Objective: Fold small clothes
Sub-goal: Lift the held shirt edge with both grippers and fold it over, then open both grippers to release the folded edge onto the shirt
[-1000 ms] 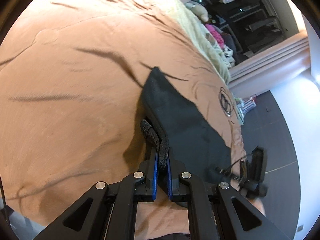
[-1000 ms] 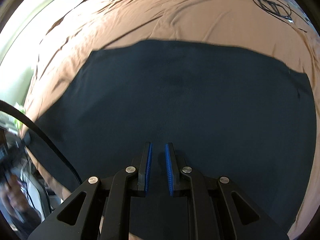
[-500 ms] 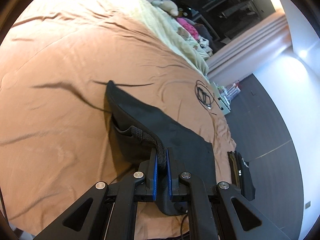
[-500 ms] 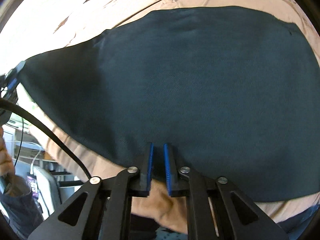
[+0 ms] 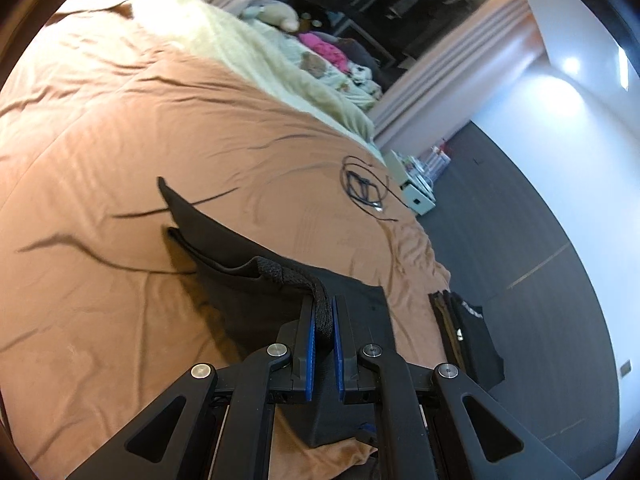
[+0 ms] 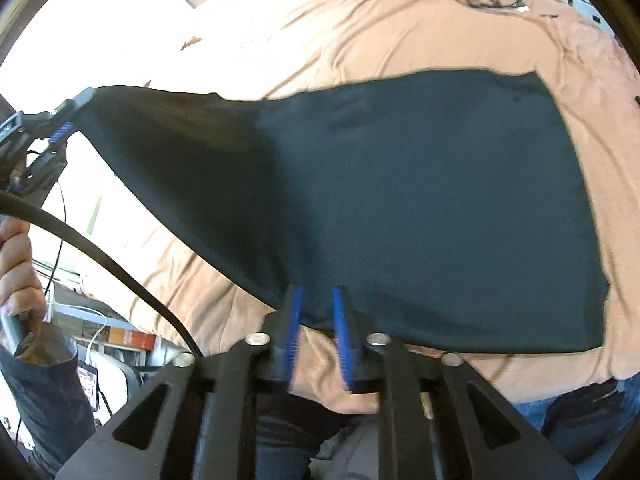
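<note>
The right claw (image 6: 318,334), jaws just parted and gripping nothing, straddles the near hem of the black garment (image 6: 400,208); the cloth's long axis runs left across the bed (image 6: 248,300) — up to the left claw (image 5: 322,334), clamped on its waistband

Strong daylight is blowing out the far upper-left part of the bed (image 6: 120,20) in the right wrist view, and the blue pads (image 6: 294,332) there are smearing with motion blur. In the left wrist view a ceiling lamp is glaring on the white wall (image 5: 568,68), creases are casting thin dark shadows across the bed, and fisheye bending is curving everything toward the black rim.
</note>
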Tool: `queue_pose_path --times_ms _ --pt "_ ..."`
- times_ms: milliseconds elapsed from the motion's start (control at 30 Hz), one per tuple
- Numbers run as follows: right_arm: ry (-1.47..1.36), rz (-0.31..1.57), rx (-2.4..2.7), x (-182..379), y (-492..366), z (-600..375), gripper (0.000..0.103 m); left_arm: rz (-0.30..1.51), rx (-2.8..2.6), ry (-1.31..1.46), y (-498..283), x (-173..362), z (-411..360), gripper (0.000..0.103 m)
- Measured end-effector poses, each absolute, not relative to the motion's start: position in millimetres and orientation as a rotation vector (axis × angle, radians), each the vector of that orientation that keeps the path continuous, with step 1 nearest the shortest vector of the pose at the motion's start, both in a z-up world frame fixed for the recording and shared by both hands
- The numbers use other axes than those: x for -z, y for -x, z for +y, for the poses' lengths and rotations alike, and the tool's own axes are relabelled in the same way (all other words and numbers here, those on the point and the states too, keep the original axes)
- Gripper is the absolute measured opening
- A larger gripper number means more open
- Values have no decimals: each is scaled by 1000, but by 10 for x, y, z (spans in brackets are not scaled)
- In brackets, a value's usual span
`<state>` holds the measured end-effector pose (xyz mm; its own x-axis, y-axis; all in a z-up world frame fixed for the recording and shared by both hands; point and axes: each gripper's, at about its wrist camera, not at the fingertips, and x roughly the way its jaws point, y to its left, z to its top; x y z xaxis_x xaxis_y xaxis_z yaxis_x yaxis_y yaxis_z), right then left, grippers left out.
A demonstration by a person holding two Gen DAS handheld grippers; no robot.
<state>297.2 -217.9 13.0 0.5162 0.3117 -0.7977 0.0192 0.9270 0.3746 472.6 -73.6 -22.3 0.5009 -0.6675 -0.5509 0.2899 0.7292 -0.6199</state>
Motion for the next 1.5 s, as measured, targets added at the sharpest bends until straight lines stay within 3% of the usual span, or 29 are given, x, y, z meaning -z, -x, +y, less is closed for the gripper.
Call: queue_pose_path --times_ms 33,100,600,1100,1133,1267,1500 --pt "-351 1003 -164 -160 -2917 -2218 55 864 619 474 -4723 185 -823 8" --pt "-337 959 -128 -240 -2801 -2356 66 865 638 453 -4717 141 -986 8" --pt "-419 874 -54 -265 -2164 -3094 66 930 775 293 -4652 141 -2234 8" --pt "-473 883 -22 -145 -1781 -3419 66 1074 957 132 -4271 591 -3294 8" --pt "-474 884 -22 -136 -1775 -3427 66 1084 960 97 -4232 618 -3346 10" --pt "-464 896 -30 -105 -1806 -3469 66 1107 955 42 -4166 690 -3323 48" --pt "-358 929 -43 -109 -1978 -3435 66 1120 818 17 -4264 798 -2897 50"
